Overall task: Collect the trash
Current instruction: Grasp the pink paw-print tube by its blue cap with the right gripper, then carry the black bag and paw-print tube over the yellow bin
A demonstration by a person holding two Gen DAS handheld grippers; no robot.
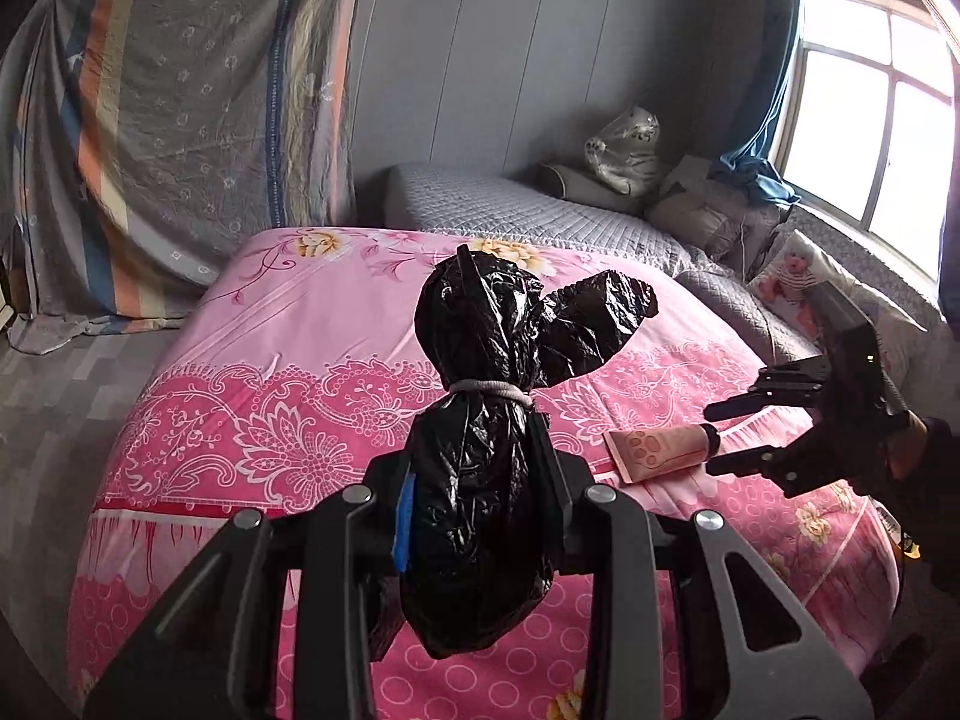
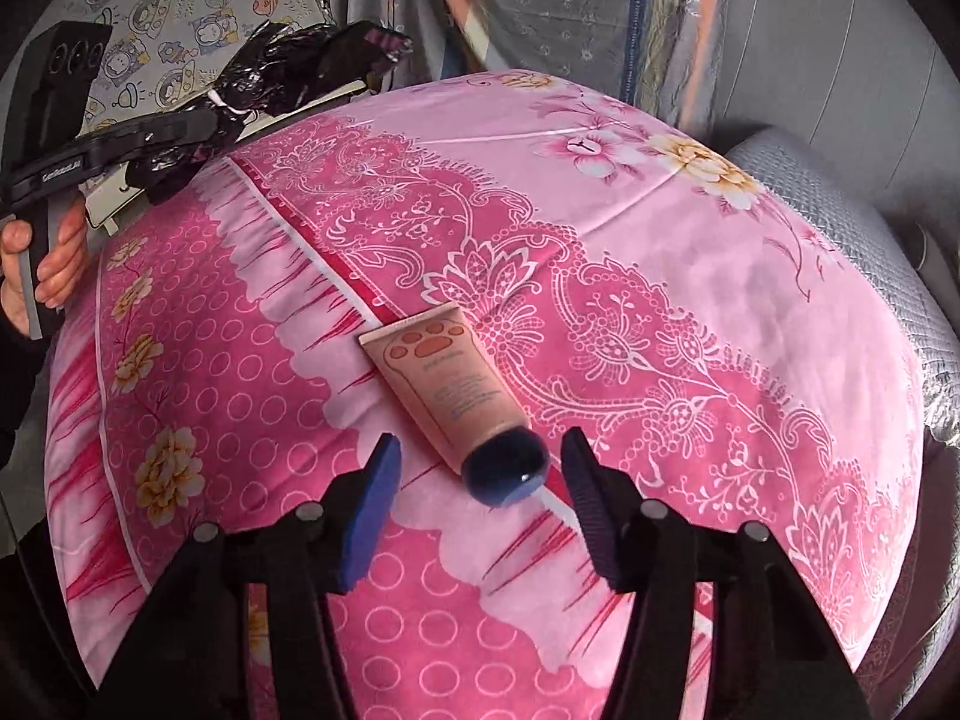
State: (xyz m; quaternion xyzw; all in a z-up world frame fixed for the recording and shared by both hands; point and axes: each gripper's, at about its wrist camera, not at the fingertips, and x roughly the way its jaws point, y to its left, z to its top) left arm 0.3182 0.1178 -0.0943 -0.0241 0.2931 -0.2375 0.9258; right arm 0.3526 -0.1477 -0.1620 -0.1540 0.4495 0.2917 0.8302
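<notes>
Tube [image 2: 447, 399] flat on pink quilt [image 2: 660, 240], cap between my right gripper [image 2: 480, 468] fingers, untouched. Left gripper [image 1: 474, 480] clamped on tied black bag [image 1: 480, 450], held aloft. Risk: round cap squirts free off soft quilt.

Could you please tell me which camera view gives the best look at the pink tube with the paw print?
The right wrist view: the pink tube lies whole on the pink bedspread, cap between the open fingers of the right gripper, paw print and text showing. In the left wrist view it is small, off to the side, its cap end beside the right gripper.
</notes>
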